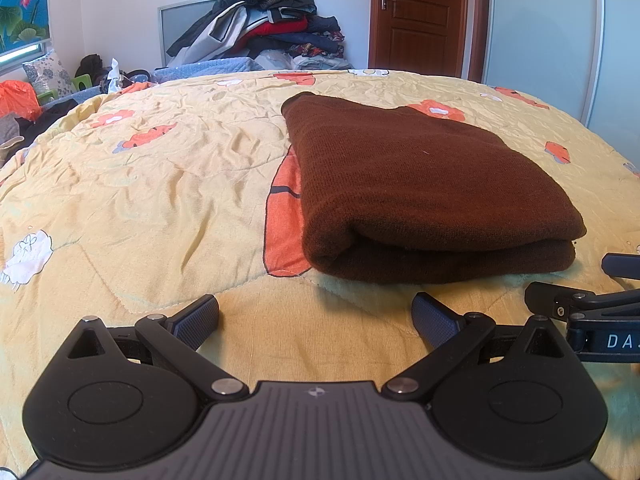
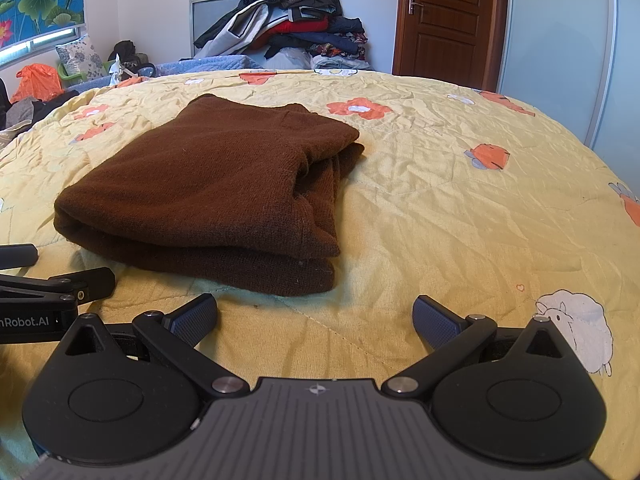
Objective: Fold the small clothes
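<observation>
A brown knit garment point(image 1: 420, 184) lies folded into a thick rectangle on the yellow flowered bedspread point(image 1: 160, 184). It also shows in the right wrist view point(image 2: 208, 192), with its layered open ends at the right side. My left gripper point(image 1: 316, 316) is open and empty, just short of the garment's near folded edge and a little to its left. My right gripper point(image 2: 316, 316) is open and empty, near the garment's near right corner. Each gripper shows at the other view's edge: the right one point(image 1: 592, 312), the left one point(image 2: 48, 292).
A tall heap of clothes point(image 1: 272, 20) stands beyond the bed's far edge by the wall. A brown door point(image 1: 420, 16) and a pale sliding wardrobe point(image 1: 540, 32) are at the right. Cushions and an orange bag point(image 1: 18, 98) lie at the far left.
</observation>
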